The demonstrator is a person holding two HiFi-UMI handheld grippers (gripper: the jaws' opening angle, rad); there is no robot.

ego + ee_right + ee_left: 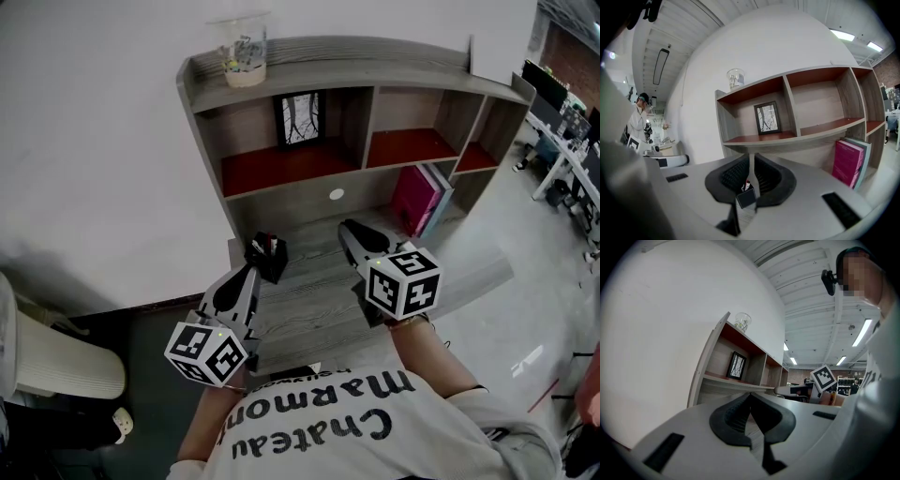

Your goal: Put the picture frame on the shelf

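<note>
The black picture frame [300, 118] stands upright in the left compartment of the grey shelf unit [347, 66], on its red board. It also shows in the left gripper view [737, 365] and the right gripper view [767, 118]. My left gripper [251, 269] hovers over the desk's front left, jaws shut and empty [750, 394]. My right gripper [349, 230] is held over the desk's middle, below the shelf, also shut with nothing in it [751, 155]. Both are well short of the frame.
A glass jar [245, 54] sits on the shelf's top at the left. Pink books [415, 199] lean under the middle compartment. A black pen holder [267, 255] stands on the desk [309, 300] between the grippers. A white chair [56, 361] is at the left.
</note>
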